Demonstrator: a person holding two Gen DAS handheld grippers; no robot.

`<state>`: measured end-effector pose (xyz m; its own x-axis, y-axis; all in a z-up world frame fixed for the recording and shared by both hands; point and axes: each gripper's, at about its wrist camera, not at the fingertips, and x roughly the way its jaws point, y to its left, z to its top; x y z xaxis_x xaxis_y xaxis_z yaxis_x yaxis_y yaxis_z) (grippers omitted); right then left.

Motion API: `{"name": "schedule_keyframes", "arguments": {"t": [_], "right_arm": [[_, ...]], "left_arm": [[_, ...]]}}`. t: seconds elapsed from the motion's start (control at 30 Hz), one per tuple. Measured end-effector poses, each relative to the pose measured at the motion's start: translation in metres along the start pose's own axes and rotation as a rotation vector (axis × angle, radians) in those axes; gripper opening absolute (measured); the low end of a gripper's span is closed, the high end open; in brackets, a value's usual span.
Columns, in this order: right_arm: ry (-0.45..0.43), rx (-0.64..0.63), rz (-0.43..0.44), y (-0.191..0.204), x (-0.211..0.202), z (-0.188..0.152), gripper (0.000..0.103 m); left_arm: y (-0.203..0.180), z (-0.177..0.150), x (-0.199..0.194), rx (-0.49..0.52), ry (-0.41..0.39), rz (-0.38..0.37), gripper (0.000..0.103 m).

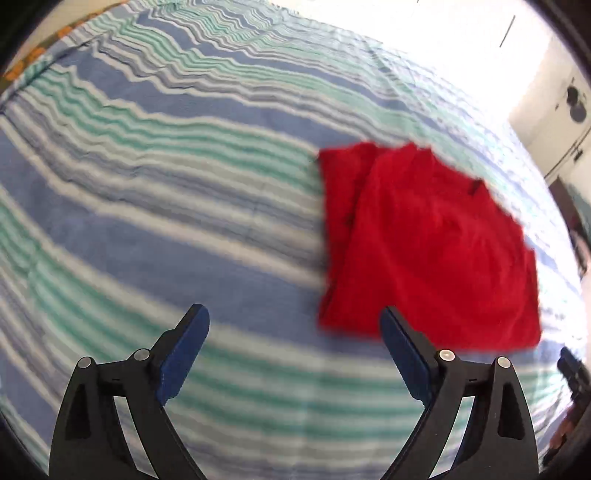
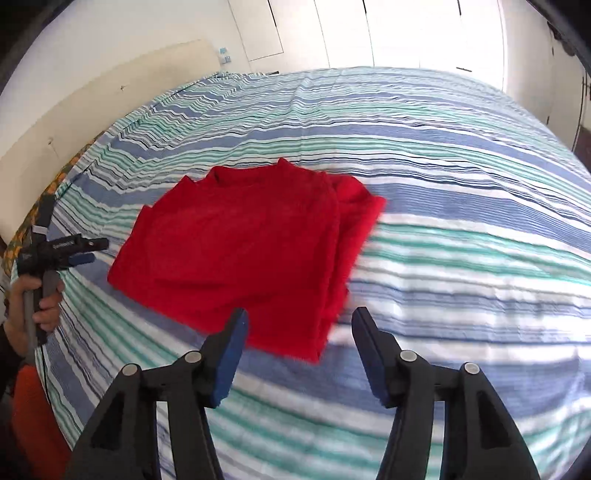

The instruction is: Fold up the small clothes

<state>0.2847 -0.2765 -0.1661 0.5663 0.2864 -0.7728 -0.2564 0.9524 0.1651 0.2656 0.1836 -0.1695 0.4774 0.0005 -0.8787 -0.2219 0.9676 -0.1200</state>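
Observation:
A red garment (image 1: 424,243) lies folded into a rough rectangle on the striped bed; it also shows in the right wrist view (image 2: 243,251). My left gripper (image 1: 293,317) is open and empty, held above the bed just left of the garment's near corner. It also shows from the side at the left of the right wrist view (image 2: 85,253). My right gripper (image 2: 299,321) is open and empty, hovering over the garment's near right corner without touching it.
The bed (image 2: 461,229) has a blue, green and white striped sheet that fills both views. A cream headboard (image 2: 92,99) and white wall stand at the far left. White cupboard doors (image 2: 388,33) are behind the bed.

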Motion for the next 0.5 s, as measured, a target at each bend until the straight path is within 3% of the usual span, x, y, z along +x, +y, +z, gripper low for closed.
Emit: {"name": "schedule_keyframes", "arguments": {"t": [0.23,0.33,0.37,0.43,0.5], "right_arm": [[0.076,0.127,-0.182,-0.029,-0.028,-0.084,0.059],[0.074,0.194,-0.234,-0.047,-0.037,-0.109,0.061],[0.063,0.205,-0.247,-0.052,-0.039,-0.116,0.063],[0.041,0.221,-0.253,-0.059,-0.033,-0.126,0.085],[0.013,0.21,-0.221,-0.058,-0.025,-0.13,0.096]], "left_arm": [[0.019,-0.086,-0.017,0.056,0.015,0.11,0.094],[0.027,-0.103,-0.003,0.057,0.013,0.13,0.103],[0.029,-0.103,0.005,0.053,-0.004,0.121,0.103],[0.03,-0.107,0.006,0.046,-0.033,0.116,0.103],[0.028,-0.104,0.007,0.044,-0.033,0.121,0.103]]}}
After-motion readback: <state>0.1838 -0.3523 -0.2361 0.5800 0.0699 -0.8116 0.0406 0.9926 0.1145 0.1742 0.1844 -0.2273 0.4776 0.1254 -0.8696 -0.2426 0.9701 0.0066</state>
